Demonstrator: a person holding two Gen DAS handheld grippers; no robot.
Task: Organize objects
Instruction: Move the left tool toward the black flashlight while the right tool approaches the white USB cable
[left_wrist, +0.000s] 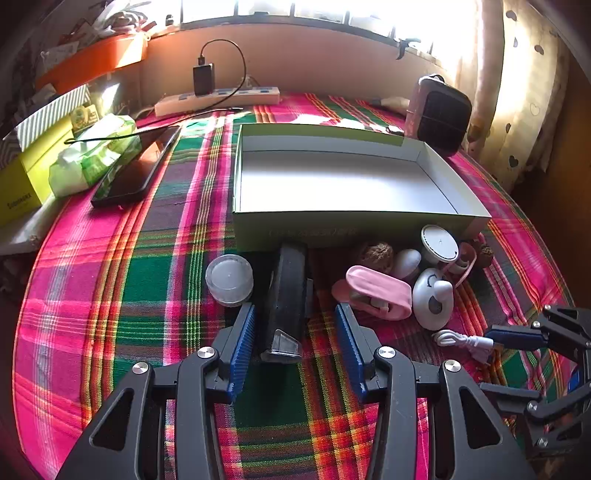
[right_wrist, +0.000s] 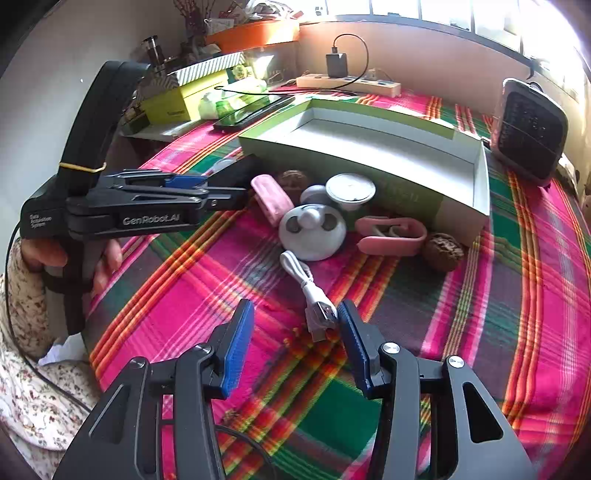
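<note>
Left gripper (left_wrist: 295, 339) open around a black tool (left_wrist: 286, 295), not squeezing it, right gripper (right_wrist: 295, 332) open, white cable (right_wrist: 308, 291) plug between its fingers, empty box (left_wrist: 347, 225) at twelve o'clock, small toys beside it

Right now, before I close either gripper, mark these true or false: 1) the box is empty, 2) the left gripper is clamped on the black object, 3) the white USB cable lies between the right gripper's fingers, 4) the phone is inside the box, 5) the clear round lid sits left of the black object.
1) The box is empty: true.
2) The left gripper is clamped on the black object: false; the jaws stand open around it, apart from it.
3) The white USB cable lies between the right gripper's fingers: true, not pinched.
4) The phone is inside the box: false; it lies on the cloth, left of it.
5) The clear round lid sits left of the black object: true.
</note>
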